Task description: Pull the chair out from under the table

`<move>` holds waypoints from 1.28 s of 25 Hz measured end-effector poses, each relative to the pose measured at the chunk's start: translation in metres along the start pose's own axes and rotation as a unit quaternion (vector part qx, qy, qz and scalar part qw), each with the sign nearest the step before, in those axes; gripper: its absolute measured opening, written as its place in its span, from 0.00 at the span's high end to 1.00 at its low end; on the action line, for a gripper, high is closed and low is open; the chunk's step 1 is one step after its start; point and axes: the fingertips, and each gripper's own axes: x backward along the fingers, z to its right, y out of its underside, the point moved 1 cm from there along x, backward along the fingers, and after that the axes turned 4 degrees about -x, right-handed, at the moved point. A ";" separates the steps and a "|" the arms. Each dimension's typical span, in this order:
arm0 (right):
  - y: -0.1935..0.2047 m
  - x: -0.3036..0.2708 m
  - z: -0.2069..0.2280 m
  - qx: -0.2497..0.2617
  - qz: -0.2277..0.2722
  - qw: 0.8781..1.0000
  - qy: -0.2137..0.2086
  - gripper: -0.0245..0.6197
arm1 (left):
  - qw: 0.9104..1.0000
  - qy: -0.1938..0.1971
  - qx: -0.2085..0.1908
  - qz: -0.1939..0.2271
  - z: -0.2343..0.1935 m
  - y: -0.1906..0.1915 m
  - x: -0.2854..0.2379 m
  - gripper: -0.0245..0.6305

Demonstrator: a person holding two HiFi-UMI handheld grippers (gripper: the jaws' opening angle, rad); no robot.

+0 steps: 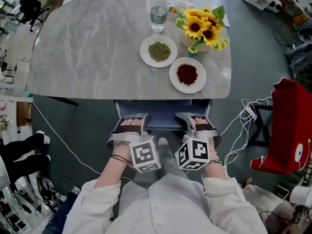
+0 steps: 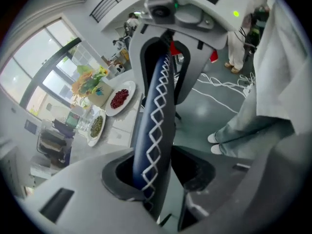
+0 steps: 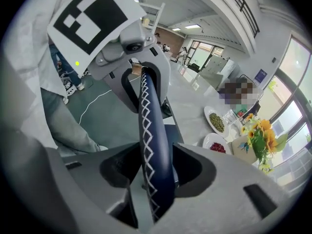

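A dark blue chair backrest [image 1: 163, 122] with white zigzag stitching stands tucked against the front edge of the grey marble table [image 1: 97, 48]. My left gripper [image 1: 130, 126] straddles the backrest's top edge on the left, and my right gripper [image 1: 197, 125] straddles it on the right. In the left gripper view the backrest [image 2: 155, 121] runs between the jaws of the left gripper [image 2: 161, 177], close to one jaw with a gap at the other. In the right gripper view the backrest [image 3: 151, 126] passes between the jaws of the right gripper [image 3: 156, 177], with room beside it. Both are open.
On the table stand a plate of green grains [image 1: 159, 51], a plate of red grains [image 1: 187, 74], a vase of sunflowers [image 1: 204, 26] and a water bottle [image 1: 158, 9]. White cables [image 1: 241, 130] lie on the floor, and a red object [image 1: 287, 126] stands at the right.
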 end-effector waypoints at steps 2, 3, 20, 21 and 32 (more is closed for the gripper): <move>0.001 0.000 -0.002 0.014 -0.002 1.000 0.000 0.70 | 1.000 -0.003 -0.019 -0.005 0.002 0.002 -0.001 0.70; 0.001 0.000 -0.002 0.018 -0.003 1.000 -0.001 0.72 | 1.000 -0.002 -0.019 -0.003 0.002 0.002 -0.001 0.70; 0.003 -0.002 -0.004 0.009 -0.017 1.000 -0.024 0.78 | 1.000 0.015 -0.012 0.008 0.003 0.001 -0.003 0.75; 0.003 -0.002 -0.005 0.005 -0.019 0.999 -0.029 0.78 | 1.000 0.016 -0.011 0.008 0.003 0.001 -0.003 0.75; 0.007 0.005 -0.038 -0.013 -0.024 0.999 -0.025 0.78 | 0.999 0.037 -0.005 0.017 0.039 0.000 0.008 0.76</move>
